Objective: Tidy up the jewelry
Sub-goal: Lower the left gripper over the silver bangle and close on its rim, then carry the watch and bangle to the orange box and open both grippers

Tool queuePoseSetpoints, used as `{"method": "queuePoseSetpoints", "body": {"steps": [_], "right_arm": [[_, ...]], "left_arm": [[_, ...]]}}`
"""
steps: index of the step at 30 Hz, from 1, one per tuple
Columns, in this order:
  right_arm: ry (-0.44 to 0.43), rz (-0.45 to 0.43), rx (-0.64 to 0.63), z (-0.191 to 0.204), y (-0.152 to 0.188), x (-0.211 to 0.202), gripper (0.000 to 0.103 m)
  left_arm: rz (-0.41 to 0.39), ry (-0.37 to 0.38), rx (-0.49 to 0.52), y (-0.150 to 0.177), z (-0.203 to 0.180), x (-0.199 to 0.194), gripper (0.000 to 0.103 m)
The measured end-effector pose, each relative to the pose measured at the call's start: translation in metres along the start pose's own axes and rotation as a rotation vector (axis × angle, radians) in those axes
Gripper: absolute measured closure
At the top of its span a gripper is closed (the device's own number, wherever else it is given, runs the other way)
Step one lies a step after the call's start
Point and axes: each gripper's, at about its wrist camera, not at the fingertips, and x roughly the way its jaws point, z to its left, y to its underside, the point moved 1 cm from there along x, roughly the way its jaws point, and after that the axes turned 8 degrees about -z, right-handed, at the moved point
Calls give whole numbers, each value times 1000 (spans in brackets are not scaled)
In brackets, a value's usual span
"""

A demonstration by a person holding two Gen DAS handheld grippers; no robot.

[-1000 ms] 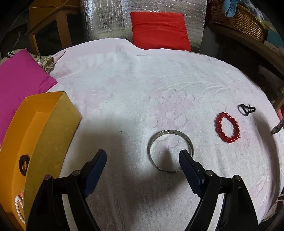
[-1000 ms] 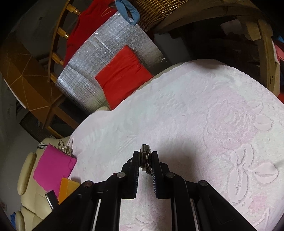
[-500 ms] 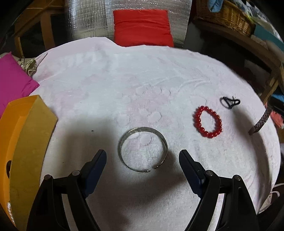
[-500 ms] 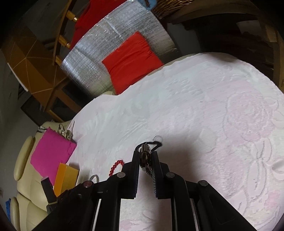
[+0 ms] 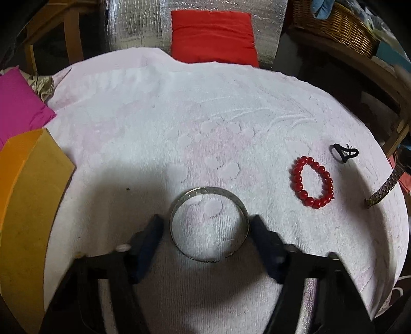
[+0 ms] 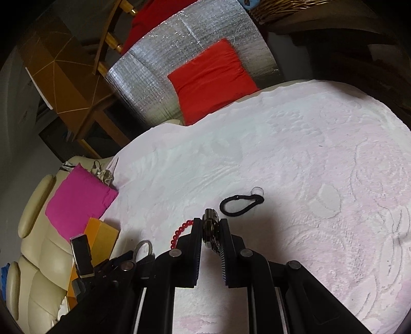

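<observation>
Your left gripper (image 5: 205,228) has dropped, jaws spread around the bangle (image 5: 209,224) on the pale pink towel (image 5: 205,115); your right gripper (image 6: 210,232) clenches a watch (image 6: 211,228), red cushion (image 5: 213,38) behind

White embossed cloth (image 5: 205,115), red cushion (image 5: 213,36) against silver foil panel (image 6: 185,51), wicker basket (image 5: 336,23), cream sofa (image 6: 38,244)

The left wrist view looks steeply down, close over the white towel (image 5: 205,123), facing the red cushion (image 5: 213,38). The right wrist view sits tilted and low at the towel's right side, sharing the cushion, red bead bracelet (image 6: 179,232) and black hair tie (image 6: 241,203).
</observation>
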Motion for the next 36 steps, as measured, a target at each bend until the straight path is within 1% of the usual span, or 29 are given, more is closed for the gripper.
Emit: {"method": "queuePoseSetpoints", "body": {"steps": [6,9,12,16,19,23,27,28,33,36], "right_arm": [[-3,-1,-17,4,2,-1,89],[-6,-6,-27,9,3,-1,89],[-25,-6,-29,18,4,-1,89],[-65,-10,-56,44,5,5,89],[-100,-11,-82,71,5,13,89],[-176,2,-109,117,7,29,89],[-245,27,-154,170,14,50,89],[-269,38,-163,188,17,59,89],[-344,78,-200,254,32,96,89],[-384,100,-218,293,43,119,89]], "left_arm": [[-13,7,-8,-1,1,-6,40],[-36,1,-18,-3,3,-18,40],[-85,-10,-26,-5,4,-39,40],[-162,-35,-40,-10,11,-73,40],[-191,-62,-73,-11,25,-97,40],[-240,-92,-153,-10,60,-133,40],[-295,-169,-207,-6,95,-160,40],[-304,-188,-225,-3,105,-165,40],[-311,-275,-307,10,151,-172,40],[-287,-315,-334,20,172,-168,40]]}}
